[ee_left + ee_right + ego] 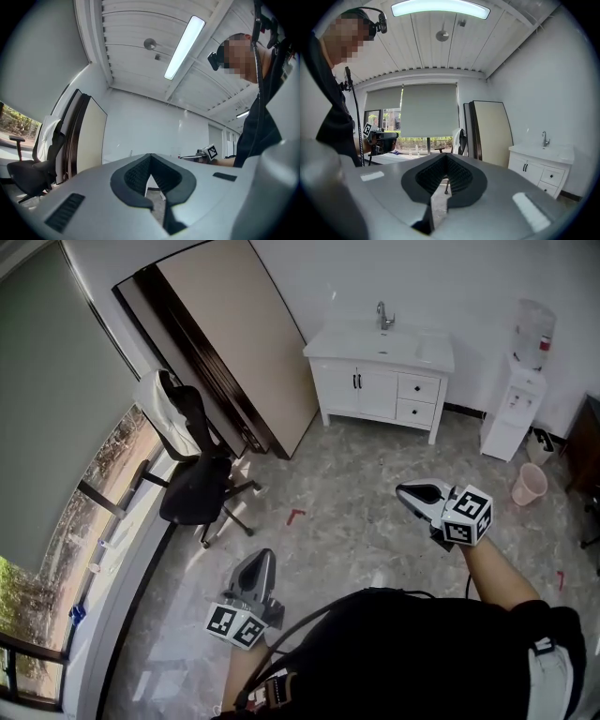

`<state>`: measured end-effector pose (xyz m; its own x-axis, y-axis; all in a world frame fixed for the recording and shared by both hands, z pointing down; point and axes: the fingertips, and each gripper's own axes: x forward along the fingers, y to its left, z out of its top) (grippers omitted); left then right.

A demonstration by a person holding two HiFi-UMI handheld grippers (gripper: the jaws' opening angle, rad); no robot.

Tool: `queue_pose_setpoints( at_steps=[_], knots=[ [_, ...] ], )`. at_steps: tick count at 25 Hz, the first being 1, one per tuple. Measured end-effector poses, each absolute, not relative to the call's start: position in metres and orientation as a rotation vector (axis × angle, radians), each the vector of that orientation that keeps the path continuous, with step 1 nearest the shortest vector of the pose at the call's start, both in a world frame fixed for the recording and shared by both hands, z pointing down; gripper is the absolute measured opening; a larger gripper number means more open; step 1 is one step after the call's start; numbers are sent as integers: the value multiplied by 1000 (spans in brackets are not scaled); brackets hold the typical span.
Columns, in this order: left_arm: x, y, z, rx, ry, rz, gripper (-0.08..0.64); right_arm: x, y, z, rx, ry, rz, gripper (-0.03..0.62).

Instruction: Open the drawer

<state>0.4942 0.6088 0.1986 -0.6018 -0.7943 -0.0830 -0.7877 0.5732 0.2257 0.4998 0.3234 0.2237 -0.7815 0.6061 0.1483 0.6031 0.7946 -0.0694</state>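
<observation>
Clearly, the drawer [418, 388] sat in the white cabinet [361, 395] under the sink [384, 341], well apart from the left gripper [263, 557] and right gripper [403, 490]. Both had closed, empty fingers [133, 176]. One should open them before reaching the knob [551, 176].

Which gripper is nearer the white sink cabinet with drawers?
Right. The right gripper hangs well short of the cabinet; the left gripper is farther back still.

Left gripper [262, 561] and right gripper [409, 492] are both closed, empty.
</observation>
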Motion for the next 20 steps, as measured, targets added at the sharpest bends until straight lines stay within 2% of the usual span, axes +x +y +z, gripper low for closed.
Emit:
queue_pose_setpoints(
  at_steps=[11,20],
  knots=[
    [428,567,202,1329,-2784,-354,-3,417,294,228,-1062,-2784,23,-2],
    [319,587,211,1435,-2736,-375,-3,324,318,234,-969,-2821,14,-2]
  ],
)
